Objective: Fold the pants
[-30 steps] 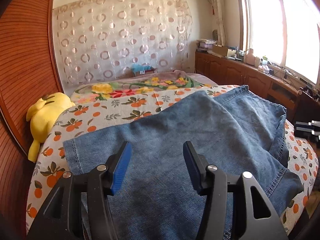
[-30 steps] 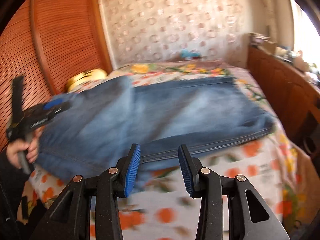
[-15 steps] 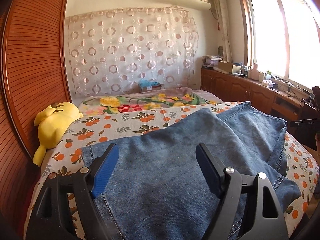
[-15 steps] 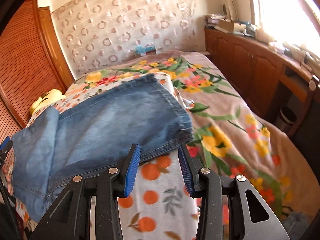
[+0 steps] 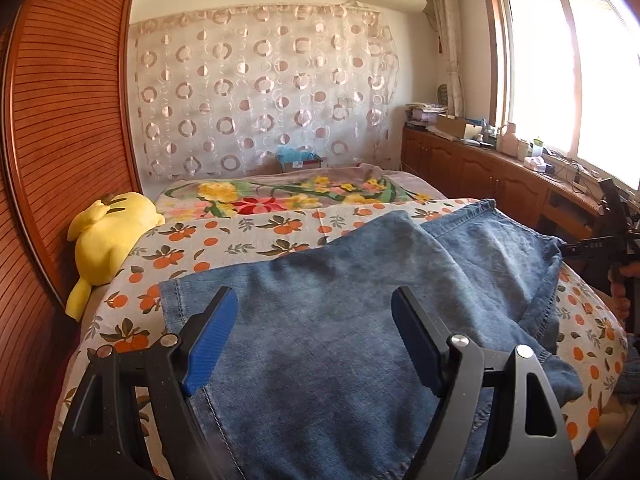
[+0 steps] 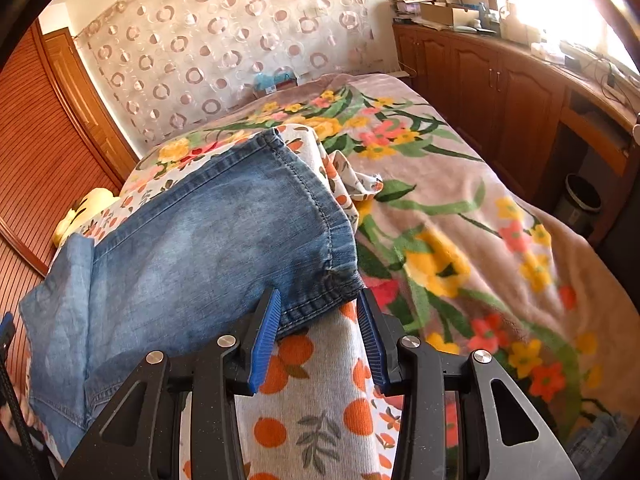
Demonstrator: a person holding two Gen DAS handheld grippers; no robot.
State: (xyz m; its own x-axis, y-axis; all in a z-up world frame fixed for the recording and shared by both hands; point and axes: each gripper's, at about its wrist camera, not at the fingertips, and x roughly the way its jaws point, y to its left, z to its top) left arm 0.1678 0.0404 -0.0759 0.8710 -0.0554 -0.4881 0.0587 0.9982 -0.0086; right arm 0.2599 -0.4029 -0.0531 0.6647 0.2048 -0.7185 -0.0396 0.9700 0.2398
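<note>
Left gripper point(image 5: 312, 340) is held with jaws wide apart above the folded jeans point(image 5: 360, 320), nothing gripped; right gripper point(image 6: 318, 328), jaws part-open, is set astride the hem corner point(image 6: 320, 292), apparently for grasping. The jeans are spread on the orange-print sheet point(image 6: 312, 412) for the next fold.

Bed point(image 5: 280, 236): covered by a white sheet printed with oranges point(image 6: 316, 412); a pinkish floral blanket point(image 6: 460, 208) is spread over the far part; blue denim pants point(image 5: 340, 332) are laid partly folded across the sheet; a yellow plush toy point(image 5: 108, 236) is set at the edge beside the wooden wall.
</note>
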